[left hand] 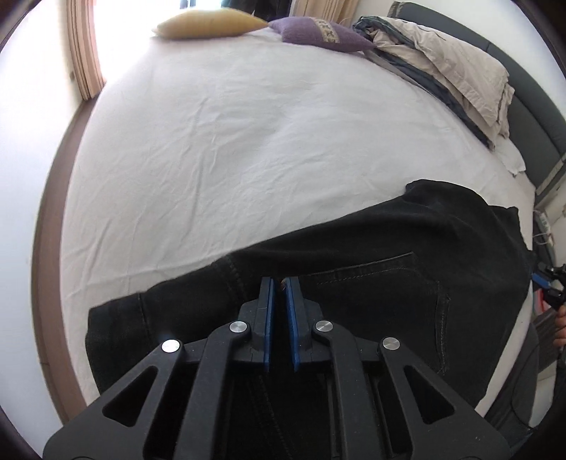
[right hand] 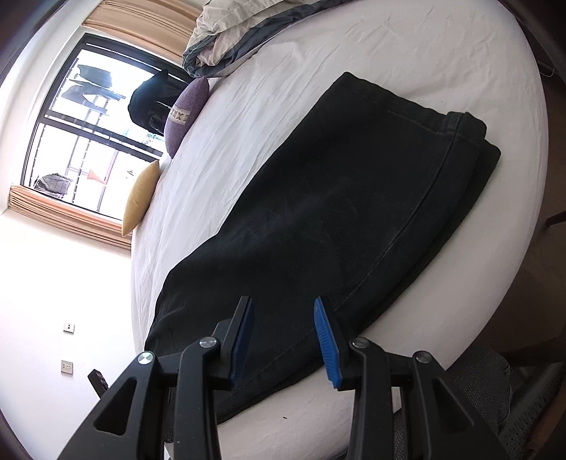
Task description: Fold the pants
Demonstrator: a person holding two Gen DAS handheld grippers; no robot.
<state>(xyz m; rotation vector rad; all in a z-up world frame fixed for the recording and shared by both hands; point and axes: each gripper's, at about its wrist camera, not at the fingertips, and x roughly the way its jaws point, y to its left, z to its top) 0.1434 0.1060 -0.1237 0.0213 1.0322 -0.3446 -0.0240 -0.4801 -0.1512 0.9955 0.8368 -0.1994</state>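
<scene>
Left wrist view: your left tool (left hand: 281,283) has its blue pads clenched almost together, a thin slit between them, over the black pants (left hand: 371,269). Whether any cloth is pinched between the pads cannot be told from here. The pants lie across the near part of the bed (left hand: 230,141), back pocket stitching facing up, one hem end at lower left. A yellow pillow (left hand: 208,23), a purple pillow (left hand: 318,32) and a bundle of beige bedding (left hand: 445,67) sit at the far side. Your right tool (left hand: 550,286) shows at the right edge, beside the pants.

Right wrist view: your right tool (right hand: 284,332) is released, jaws apart, nothing between the pads, hovering over the near end of the pants (right hand: 353,198). The pants lie doubled over lengthwise near the bed's edge (right hand: 353,407), hems stacked at the far end. A window (right hand: 88,120) is at left.
</scene>
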